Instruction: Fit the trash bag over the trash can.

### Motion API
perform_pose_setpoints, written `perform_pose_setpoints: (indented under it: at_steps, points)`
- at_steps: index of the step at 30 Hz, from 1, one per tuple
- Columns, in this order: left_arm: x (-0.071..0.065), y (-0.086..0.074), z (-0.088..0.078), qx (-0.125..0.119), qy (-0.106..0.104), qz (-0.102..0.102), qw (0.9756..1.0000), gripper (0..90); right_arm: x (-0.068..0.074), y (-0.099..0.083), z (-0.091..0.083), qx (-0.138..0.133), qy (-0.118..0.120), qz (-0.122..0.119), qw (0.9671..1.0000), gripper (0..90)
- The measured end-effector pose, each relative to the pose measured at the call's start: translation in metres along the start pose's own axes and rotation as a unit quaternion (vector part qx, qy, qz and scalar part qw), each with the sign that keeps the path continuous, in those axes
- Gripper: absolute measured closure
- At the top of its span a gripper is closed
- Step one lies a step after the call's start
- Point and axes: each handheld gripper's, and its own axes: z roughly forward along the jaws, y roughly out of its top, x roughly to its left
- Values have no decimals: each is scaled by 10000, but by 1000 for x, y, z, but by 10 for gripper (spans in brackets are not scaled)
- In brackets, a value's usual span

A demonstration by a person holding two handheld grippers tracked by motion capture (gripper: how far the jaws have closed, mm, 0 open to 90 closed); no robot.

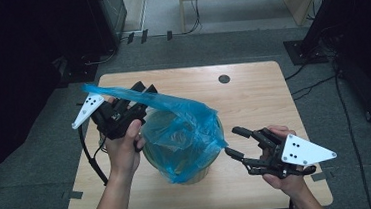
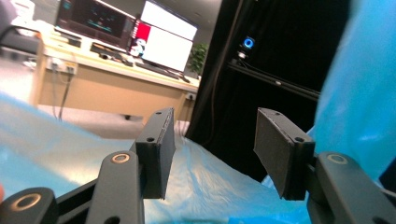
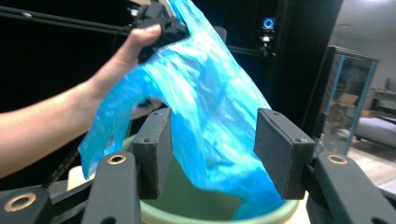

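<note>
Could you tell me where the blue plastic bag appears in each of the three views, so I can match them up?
High view: the blue plastic bag drapes from the left gripper down over the pale green bin, centre of the table.
Left gripper view: it spreads under and beside the jaws, at bottom and right.
Right gripper view: it hangs at centre over the bin's rim.
Shared landmark: the bag itself.

Legible text: none. The two monitors (image 2: 140, 35) on the desk (image 2: 93, 70) in the left gripper view show lit screens, one dark, one white with a red block, but their contents are too small and blurred to read. The grey plate (image 1: 305, 151) on the right gripper carries only black dots, no lettering.
</note>
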Motion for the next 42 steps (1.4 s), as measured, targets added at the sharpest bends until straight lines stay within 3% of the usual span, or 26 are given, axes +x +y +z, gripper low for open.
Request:
perform_pose_setpoints:
  at_steps: [6,13,15,16,23,27,29,30,31,34,36,37,42]
  points:
    - [-4,4,2,-57,102,129,9998,474,-4,1,-7,-92,-114,51,9999,477]
    - [-11,0,7,-60,54,181,9998,479,-8,25,-3,-325,-383,86,9987,493]
    - [-14,0,8,-61,40,253,9997,480,-6,34,6,-411,-343,114,9985,492]
    - [-16,0,8,-63,29,287,9996,480,-3,39,13,-507,-216,149,9984,490]
    - [-28,-1,7,-113,1,530,9985,482,10,59,43,-551,11,90,9984,488]
    - [-35,-2,6,-164,-29,695,9974,482,14,70,62,-239,14,179,9996,457]
    - [-37,-1,5,-180,-67,727,9972,482,13,68,76,213,-98,265,9994,453]
    - [-38,-1,5,-188,-80,731,9971,482,13,68,76,213,-98,265,9994,453]
    - [-39,-2,5,-196,-105,725,9971,482,13,65,80,403,-179,288,9986,471]
    - [-39,-3,5,-189,-131,754,9969,482,8,56,86,743,-506,387,9952,660]
    - [-40,-3,6,-195,-147,749,9969,482,1,53,87,781,-565,619,9934,800]
    - [-41,-3,6,-196,-154,773,9967,482,-4,51,87,765,-715,736,9918,886]
    - [-41,-3,6,-211,-160,793,9965,480,-9,51,86,603,-997,869,9894,900]
